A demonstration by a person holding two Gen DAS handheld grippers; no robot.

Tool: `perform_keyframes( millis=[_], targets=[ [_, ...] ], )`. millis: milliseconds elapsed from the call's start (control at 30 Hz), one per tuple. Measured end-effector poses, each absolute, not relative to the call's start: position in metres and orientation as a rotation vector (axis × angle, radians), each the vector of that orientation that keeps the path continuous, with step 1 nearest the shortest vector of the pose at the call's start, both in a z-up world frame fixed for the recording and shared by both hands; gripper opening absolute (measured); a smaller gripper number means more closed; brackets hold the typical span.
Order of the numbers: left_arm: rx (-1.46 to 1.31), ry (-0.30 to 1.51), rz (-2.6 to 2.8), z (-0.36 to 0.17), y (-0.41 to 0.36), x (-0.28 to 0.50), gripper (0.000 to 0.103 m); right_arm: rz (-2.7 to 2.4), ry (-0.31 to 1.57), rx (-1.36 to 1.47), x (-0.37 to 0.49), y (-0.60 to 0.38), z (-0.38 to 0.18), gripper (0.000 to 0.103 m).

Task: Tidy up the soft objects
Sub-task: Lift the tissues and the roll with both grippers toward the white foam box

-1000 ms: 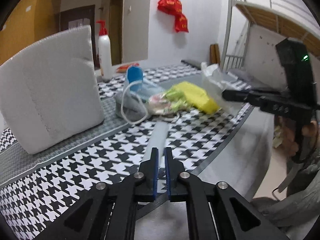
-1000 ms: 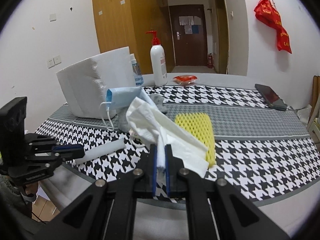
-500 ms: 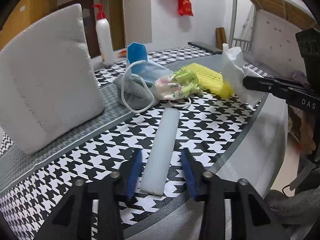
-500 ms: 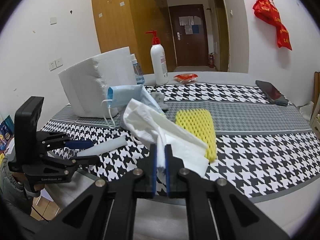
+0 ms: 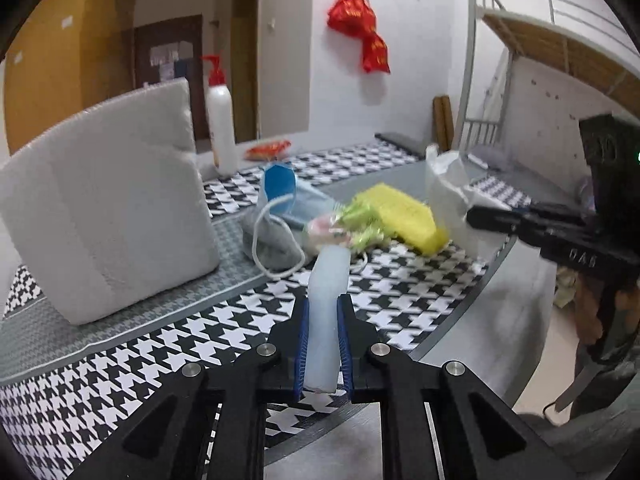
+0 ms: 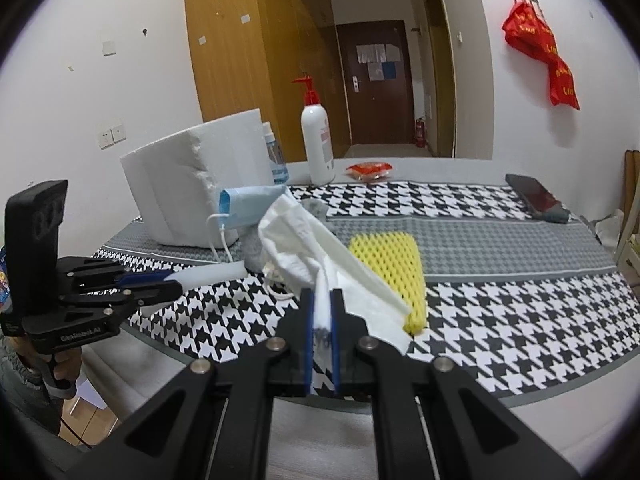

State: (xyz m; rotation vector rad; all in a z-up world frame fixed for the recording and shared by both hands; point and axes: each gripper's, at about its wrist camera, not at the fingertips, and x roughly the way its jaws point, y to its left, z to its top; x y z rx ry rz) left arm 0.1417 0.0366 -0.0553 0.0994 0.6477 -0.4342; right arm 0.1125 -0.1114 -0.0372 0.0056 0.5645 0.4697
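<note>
At the near edge of the round table (image 5: 472,296) with its black-and-white houndstooth cloth, the left wrist view shows the left gripper (image 5: 323,312) clamped on the near end of a pale translucent foam stick (image 5: 326,300), whose far end points away toward the pile. Just beyond it lie a crumpled grey cloth (image 5: 272,246), a blue face mask with white ear loops (image 5: 288,196), a small green-and-pink wrapped bundle (image 5: 344,228), somewhat blurred, and a yellow foam net sleeve (image 5: 404,216). A big white foam block (image 5: 108,208) stands at far left, with a white pump bottle with a red top (image 5: 220,128) behind it. At right the right gripper (image 5: 480,216) holds a crumpled white plastic bag (image 5: 450,192) above the table edge.

In the right wrist view, the right gripper (image 6: 321,308) is closed on the white plastic bag (image 6: 316,248), which rises and fans out to the far left. The yellow net sleeve (image 6: 388,264) lies flat just right of the bag. The blue mask (image 6: 248,208) leans against the white block (image 6: 192,184), and the grey cloth (image 6: 254,246) is mostly hidden behind the bag. At left the left gripper (image 6: 168,284) holds the foam stick (image 6: 212,271), just above the cloth as far as I can tell. Farther off stand the pump bottle (image 6: 318,144) and a small clear spray bottle (image 6: 276,160); a red snack packet (image 6: 368,169) and a dark phone (image 6: 536,198) lie on the far side.
</note>
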Motion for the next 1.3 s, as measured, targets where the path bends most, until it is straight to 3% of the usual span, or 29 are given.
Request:
perform_keyframes(
  millis=[1300],
  targets=[
    [0.03, 0.391, -0.181, 0.022, 0.085, 0.094, 0.015, 0.6, 0.397, -0.057, 0.099, -0.061, 0.04, 0.006]
  ],
)
